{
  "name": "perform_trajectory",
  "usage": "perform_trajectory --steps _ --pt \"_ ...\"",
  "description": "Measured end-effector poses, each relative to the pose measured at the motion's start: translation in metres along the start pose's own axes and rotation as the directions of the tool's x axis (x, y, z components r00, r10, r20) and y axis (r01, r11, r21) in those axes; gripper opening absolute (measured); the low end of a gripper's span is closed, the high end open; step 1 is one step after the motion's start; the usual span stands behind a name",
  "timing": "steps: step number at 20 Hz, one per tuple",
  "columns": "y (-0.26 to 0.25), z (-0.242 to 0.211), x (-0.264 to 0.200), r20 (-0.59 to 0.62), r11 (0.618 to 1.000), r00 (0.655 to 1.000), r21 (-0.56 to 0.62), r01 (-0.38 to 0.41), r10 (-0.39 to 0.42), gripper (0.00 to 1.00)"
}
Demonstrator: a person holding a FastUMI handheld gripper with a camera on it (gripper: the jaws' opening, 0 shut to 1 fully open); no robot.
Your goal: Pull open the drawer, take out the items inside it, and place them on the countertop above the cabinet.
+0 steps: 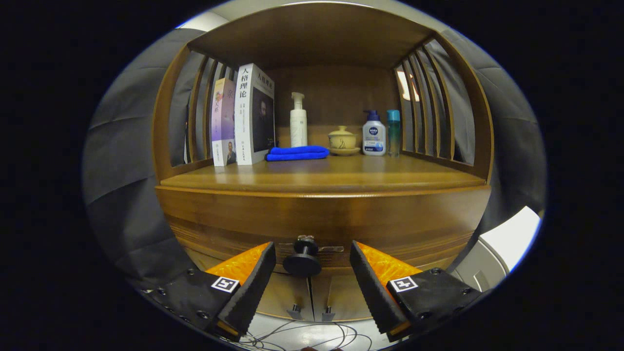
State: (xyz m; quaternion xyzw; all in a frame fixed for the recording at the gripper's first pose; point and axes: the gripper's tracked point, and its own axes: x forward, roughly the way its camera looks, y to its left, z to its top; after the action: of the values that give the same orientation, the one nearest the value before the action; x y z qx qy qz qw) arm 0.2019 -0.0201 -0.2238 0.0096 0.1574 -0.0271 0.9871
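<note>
Hovering right in front of the closed drawer, the tongs are spread wide with the drawer's round knob sitting between the fingers, neither one touching it. Up on the tabletop there's two books, a folded blue cloth, a lidded cup and some bottles.

The cabinet is warm honey-brown wood, its drawer knob black. On the bench lies a bright blue folded cloth, beside a white pump bottle, a pale yellow lidded cup, a white bottle with a dark blue cap and a teal bottle.
</note>
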Motion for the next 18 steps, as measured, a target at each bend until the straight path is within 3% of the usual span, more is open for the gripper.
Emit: perform_trajectory --steps 8,13,17,18 --pt "0.007 -0.015 0.015 -0.012 1.000 1.000 0.015 -0.008 0.009 0.96" --pt "0.010 -0.014 0.016 -0.022 1.000 1.000 0.002 0.002 -0.002 0.51" --pt "0.009 -0.016 0.021 -0.020 1.000 1.000 0.027 -0.002 0.003 0.33" --pt "0.009 -0.013 0.019 -0.012 1.000 1.000 0.020 -0.003 0.004 0.25"
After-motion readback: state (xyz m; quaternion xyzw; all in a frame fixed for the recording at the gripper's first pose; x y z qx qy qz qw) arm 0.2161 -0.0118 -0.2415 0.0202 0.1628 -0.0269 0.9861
